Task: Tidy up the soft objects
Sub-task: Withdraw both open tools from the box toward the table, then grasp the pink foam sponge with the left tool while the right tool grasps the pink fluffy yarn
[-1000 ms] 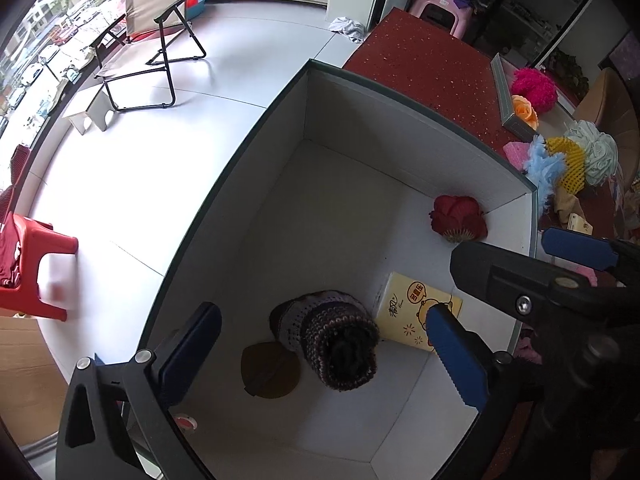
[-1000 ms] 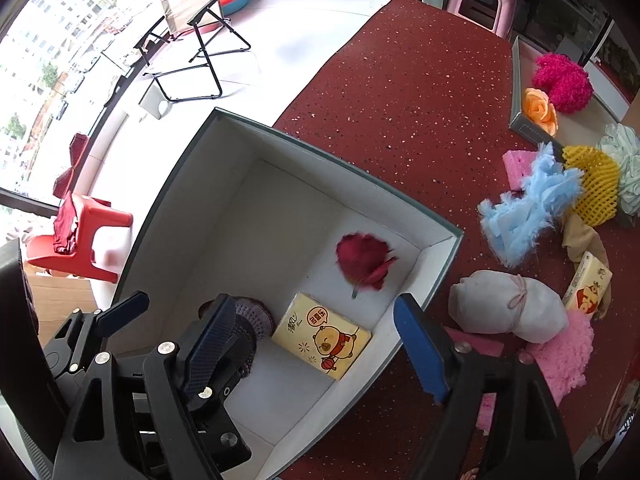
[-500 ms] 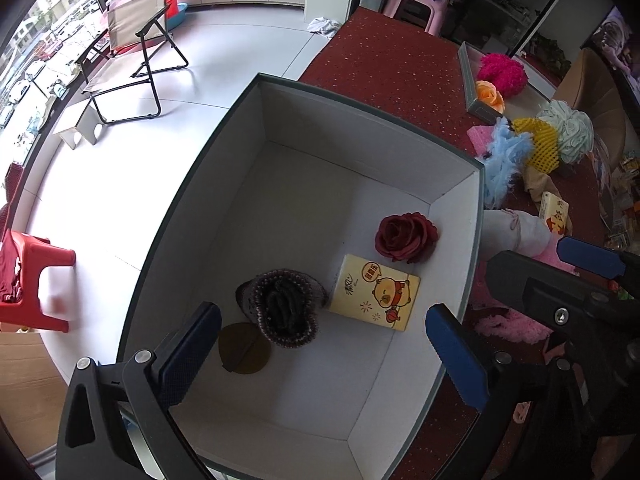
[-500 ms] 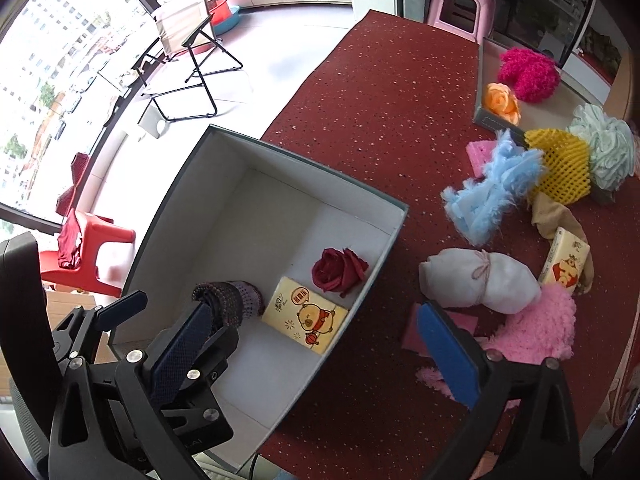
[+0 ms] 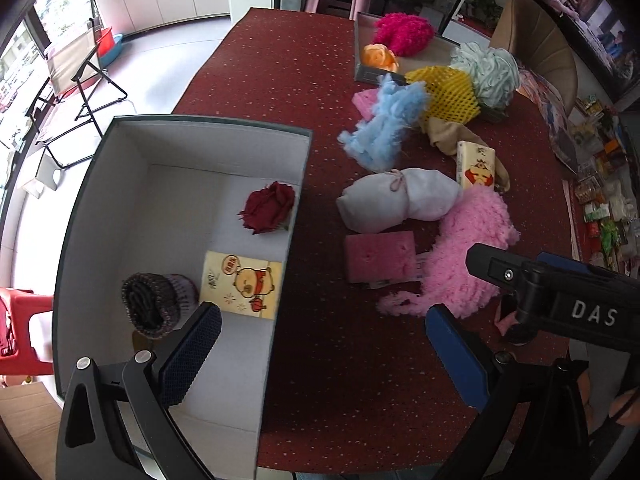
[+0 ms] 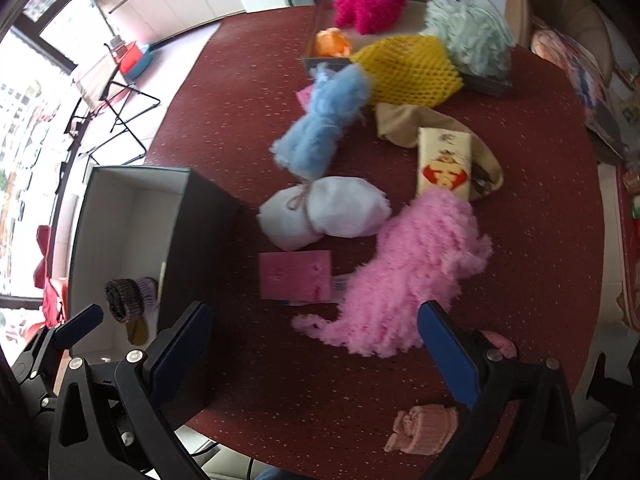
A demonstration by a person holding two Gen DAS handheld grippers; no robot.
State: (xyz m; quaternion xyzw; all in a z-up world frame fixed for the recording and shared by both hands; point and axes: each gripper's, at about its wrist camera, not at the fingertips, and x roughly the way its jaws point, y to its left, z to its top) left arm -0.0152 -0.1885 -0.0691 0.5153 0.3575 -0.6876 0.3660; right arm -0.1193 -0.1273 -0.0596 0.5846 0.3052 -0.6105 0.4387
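The open box [image 5: 208,122] with white inner walls holds a dark red rose [image 5: 266,208], a yellow tissue pack [image 5: 242,286] and a dark knit hat [image 5: 154,306]. My left gripper [image 5: 324,356] hangs open and empty above the red table, just right of the box wall. My right gripper [image 6: 316,354] is open too, with nothing between its fingers. Ahead of it lie a pink sponge [image 6: 296,276] and a pink fluffy bundle [image 6: 416,272]. A tied white cloth bundle [image 6: 324,216] lies further off.
Farther back lie a light blue fluffy bundle [image 5: 384,128], a yellow foam net [image 5: 448,92], a second tissue pack [image 5: 476,164] on beige cloth, a mint loofah [image 5: 488,72], and a grey tray [image 5: 362,72] with an orange rose. A small pink knit piece [image 6: 424,428] sits near the table's front edge.
Both grippers have swung from above the box to the right, over the table and its pile of soft things. The right jaws spread a little wider. The box's contents have not moved.
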